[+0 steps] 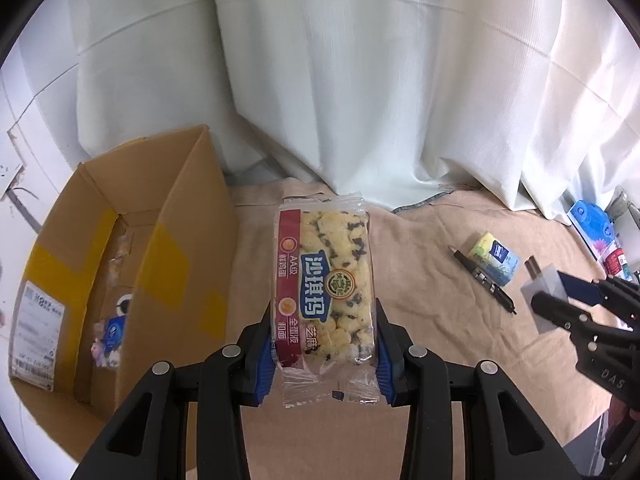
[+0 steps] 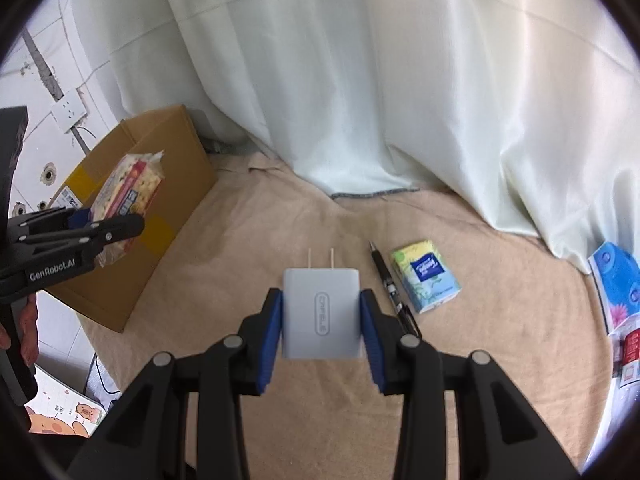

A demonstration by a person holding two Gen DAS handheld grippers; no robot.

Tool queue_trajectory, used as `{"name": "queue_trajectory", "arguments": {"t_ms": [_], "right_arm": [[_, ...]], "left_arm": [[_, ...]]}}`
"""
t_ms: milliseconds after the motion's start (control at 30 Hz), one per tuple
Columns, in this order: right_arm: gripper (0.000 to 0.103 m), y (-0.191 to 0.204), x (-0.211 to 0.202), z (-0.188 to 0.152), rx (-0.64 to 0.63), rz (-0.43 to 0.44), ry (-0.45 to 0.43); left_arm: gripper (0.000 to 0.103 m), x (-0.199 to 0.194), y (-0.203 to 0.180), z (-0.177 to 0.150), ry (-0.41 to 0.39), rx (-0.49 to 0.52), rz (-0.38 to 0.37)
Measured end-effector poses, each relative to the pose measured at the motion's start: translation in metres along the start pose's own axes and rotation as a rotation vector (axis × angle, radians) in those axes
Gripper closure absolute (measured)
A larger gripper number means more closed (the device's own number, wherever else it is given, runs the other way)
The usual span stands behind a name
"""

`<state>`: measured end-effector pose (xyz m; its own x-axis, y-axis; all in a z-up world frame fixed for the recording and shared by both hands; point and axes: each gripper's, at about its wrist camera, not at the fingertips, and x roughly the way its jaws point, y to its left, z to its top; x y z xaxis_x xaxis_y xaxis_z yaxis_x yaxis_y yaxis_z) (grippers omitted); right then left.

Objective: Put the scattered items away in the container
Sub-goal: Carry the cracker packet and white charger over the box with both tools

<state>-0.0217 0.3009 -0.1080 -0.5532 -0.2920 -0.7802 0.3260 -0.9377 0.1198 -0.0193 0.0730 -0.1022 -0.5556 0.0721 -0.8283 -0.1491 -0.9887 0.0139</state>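
My left hand-held gripper clamps the sachima snack pack by its lower sides beside the cardboard box (crumbly, so I squeeze lightly); my right hand-held gripper pinches the rigid wall charger.

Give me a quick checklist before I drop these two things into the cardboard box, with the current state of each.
1. Left gripper has the snack pack between its pads: ok.
2. Right gripper is clamped on the white charger, prongs pointing away: ok.
3. Cardboard box is open at the top: ok; a small packet already lies inside.
4. Snack pack is over the box opening: not ok in the left wrist view; it is beside the box wall, over the beige cloth.
5. Charger is over the box: not ok, it is over the cloth.
6. Items left to collect: pen and tissue pack on the cloth: not ok.
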Motion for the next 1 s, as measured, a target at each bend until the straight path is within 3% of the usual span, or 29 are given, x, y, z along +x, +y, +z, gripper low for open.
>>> {"name": "queue_trajectory", "arguments": {"t_ms": [300,600,767,1000], "right_arm": [[0.061,0.026,-0.031,0.029,-0.063,0.026,-0.073],[0.061,0.101,-0.050,0.099,-0.253,0.137,-0.222],[0.061,0.153,-0.039,0.131,-0.342,0.202,-0.268],[0.061,0.220,-0.006,0.156,-0.377,0.299,-0.231]], "left_arm": [[0.062,-0.049,0.032,0.009,-0.064,-0.067,0.025],[0.062,-0.105,0.086,0.024,-0.160,-0.131,0.100],[0.062,-0.122,0.134,0.034,-0.195,-0.175,0.174],[0.062,-0.123,0.203,0.020,-0.163,-0.259,0.261]]}}
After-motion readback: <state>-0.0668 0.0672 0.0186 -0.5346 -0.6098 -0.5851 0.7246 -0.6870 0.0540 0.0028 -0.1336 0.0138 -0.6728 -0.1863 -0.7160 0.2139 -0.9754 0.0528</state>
